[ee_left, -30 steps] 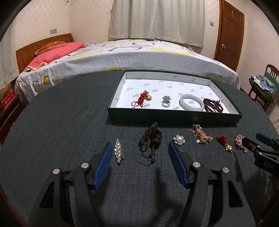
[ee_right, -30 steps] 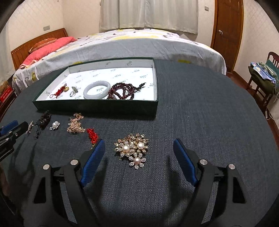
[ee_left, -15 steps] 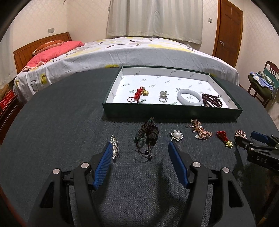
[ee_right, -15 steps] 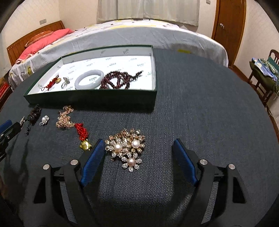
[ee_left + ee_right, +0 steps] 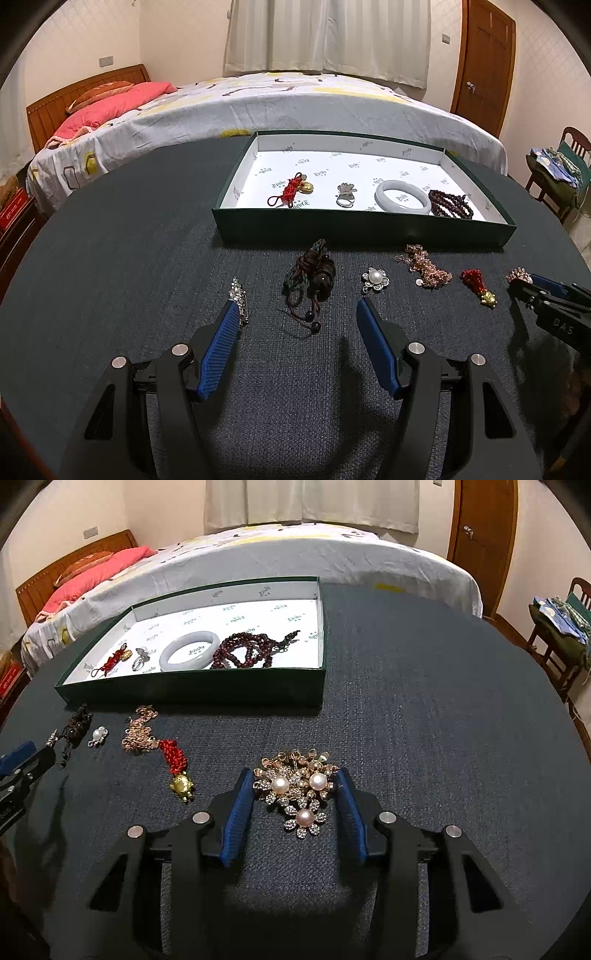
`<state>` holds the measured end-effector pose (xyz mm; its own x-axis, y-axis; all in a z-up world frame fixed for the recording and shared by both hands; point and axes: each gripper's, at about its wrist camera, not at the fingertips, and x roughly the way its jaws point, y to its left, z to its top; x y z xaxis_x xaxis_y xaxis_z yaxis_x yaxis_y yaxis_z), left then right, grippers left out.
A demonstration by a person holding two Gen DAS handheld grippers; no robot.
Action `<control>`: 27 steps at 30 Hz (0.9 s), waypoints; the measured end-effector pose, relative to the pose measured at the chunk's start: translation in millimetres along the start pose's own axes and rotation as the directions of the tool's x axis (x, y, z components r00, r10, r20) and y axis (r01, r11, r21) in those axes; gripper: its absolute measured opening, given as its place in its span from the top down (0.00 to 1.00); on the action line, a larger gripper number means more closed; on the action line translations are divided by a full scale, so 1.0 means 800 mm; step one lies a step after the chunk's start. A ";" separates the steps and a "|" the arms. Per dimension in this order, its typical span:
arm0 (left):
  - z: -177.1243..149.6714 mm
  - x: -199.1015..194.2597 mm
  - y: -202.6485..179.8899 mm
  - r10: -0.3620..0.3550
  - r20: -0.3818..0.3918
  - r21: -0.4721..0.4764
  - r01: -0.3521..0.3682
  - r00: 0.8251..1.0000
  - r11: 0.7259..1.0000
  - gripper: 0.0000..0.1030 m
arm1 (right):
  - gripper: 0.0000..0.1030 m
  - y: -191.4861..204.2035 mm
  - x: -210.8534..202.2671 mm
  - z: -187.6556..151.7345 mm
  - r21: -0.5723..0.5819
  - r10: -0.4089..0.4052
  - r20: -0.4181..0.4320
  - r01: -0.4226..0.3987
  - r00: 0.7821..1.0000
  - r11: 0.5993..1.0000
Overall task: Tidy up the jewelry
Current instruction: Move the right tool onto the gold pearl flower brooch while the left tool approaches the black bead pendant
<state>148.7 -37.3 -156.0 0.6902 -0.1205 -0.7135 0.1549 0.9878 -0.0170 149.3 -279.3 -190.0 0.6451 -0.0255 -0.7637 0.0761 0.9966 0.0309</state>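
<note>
Your right hand-held gripper [image 5: 293, 794] sits open around the pearl brooch [image 5: 295, 792], so squeeze slowly or it may slip out.

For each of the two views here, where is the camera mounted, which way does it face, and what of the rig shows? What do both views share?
Left wrist: sits on the left tool, looking forward over the table at the dark cord bracelet between its open fingers and the green tray; the right tool enters at right.
Right wrist: sits on the right tool, its fingers flanking the pearl brooch; the left tool shows at left.
Shared: the tray, white bangle, red tassel charm, bed.
</note>
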 end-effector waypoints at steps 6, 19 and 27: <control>0.001 0.007 -0.001 0.002 -0.008 0.004 -0.002 1.000 1.000 0.38 | 0.57 0.000 -0.003 -0.002 0.004 0.011 -0.003 -0.011 1.000 1.000; 0.024 0.040 0.002 -0.013 -0.045 0.023 0.014 0.999 1.000 0.47 | 0.57 -0.002 -0.003 0.001 0.007 0.025 -0.008 -0.025 1.000 1.000; 0.025 0.049 -0.004 -0.050 -0.081 0.044 0.054 0.995 0.998 0.64 | 0.57 -0.002 -0.001 0.001 0.008 0.027 -0.010 -0.027 1.000 1.000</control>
<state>189.7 -47.0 -169.8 0.6216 -0.1618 -0.7664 0.2233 0.9744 -0.0246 149.4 -281.0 -189.1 0.6391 0.0025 -0.7691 0.0644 0.9963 0.0568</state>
